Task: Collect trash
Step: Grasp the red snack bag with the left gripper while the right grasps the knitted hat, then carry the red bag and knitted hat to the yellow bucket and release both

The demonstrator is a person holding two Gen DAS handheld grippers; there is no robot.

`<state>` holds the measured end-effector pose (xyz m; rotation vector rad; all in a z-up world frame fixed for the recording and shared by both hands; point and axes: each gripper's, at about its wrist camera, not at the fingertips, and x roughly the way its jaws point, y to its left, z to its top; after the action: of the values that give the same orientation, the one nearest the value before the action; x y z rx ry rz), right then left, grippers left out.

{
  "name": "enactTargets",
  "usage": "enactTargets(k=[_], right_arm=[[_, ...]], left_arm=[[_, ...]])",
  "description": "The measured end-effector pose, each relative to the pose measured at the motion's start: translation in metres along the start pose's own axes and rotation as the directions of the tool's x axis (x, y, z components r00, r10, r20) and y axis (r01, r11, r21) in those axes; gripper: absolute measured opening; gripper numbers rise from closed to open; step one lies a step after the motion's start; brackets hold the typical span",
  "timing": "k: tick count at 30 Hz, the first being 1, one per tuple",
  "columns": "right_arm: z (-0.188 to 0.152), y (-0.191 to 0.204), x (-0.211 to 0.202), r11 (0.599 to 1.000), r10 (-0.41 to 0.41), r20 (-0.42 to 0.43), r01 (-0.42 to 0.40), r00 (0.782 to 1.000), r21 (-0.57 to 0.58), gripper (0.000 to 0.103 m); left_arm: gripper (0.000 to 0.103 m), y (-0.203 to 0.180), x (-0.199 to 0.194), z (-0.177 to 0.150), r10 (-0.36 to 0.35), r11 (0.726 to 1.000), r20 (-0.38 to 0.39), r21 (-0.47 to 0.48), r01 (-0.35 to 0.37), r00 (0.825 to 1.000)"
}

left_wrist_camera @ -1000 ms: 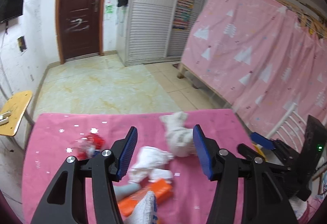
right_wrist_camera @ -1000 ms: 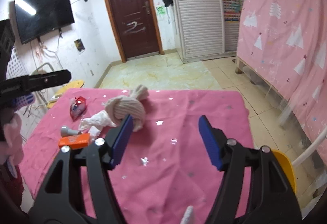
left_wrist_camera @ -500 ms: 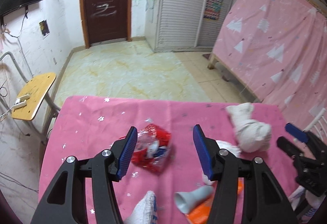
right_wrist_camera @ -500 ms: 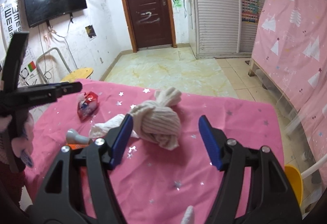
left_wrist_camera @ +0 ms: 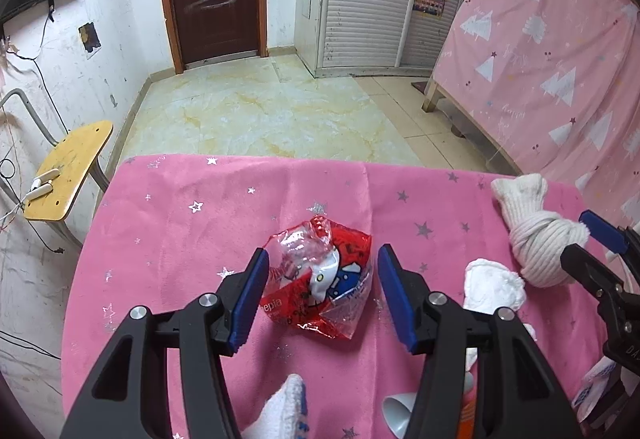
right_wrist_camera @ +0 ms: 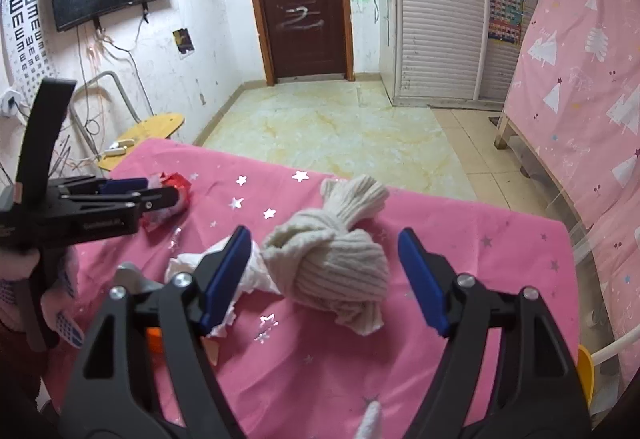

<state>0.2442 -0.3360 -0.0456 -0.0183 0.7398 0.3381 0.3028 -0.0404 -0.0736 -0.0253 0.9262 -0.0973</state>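
A crumpled red and clear plastic wrapper (left_wrist_camera: 320,279) lies on the pink star-print tablecloth (left_wrist_camera: 180,223). My left gripper (left_wrist_camera: 318,293) is open, its blue pads on either side of the wrapper. A knotted cream sock (right_wrist_camera: 336,259) lies to the right; my right gripper (right_wrist_camera: 324,279) is open around it. The sock (left_wrist_camera: 540,243) and the right gripper (left_wrist_camera: 600,251) also show in the left wrist view. A crumpled white tissue (left_wrist_camera: 492,287) lies between wrapper and sock. The wrapper (right_wrist_camera: 172,195) is partly hidden behind the left gripper (right_wrist_camera: 136,195) in the right wrist view.
A grey cone-shaped piece (left_wrist_camera: 396,413) and an orange item (right_wrist_camera: 154,339) lie near the table's front edge. A yellow wooden chair (left_wrist_camera: 68,167) stands left of the table. A pink curtain (left_wrist_camera: 552,59) hangs on the right. A tiled floor (left_wrist_camera: 272,115) lies beyond the table.
My left gripper moved left from the sock and tissue to the red wrapper and closer to it. My right gripper moved forward until the knotted sock sits between its pads.
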Motion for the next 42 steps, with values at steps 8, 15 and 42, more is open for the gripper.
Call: enactTargets(k=[8,15,42], right_arm=[[-0.001,-0.003,0.013,1.000,-0.005,-0.031,0.005,1.000,0.011,0.073],[-0.003,-0.002,0.021,1.000,-0.008,-0.062,0.009,0.998,0.012,0.069],[-0.015,-0.017,-0.054,0.997,0.005,0.070,-0.011,0.998,0.074,0.061]], left_arm=[[0.043,-0.011,0.009,-0.007,0.028,0.999,-0.001,0.042,-0.028,1.000],[0.033,-0.014,0.008,-0.011,0.012,0.999,0.001,0.043,-0.013,1.000],[0.032,-0.058,-0.087,-0.016,-0.004,0.996,0.131,0.088,-0.007,0.991]])
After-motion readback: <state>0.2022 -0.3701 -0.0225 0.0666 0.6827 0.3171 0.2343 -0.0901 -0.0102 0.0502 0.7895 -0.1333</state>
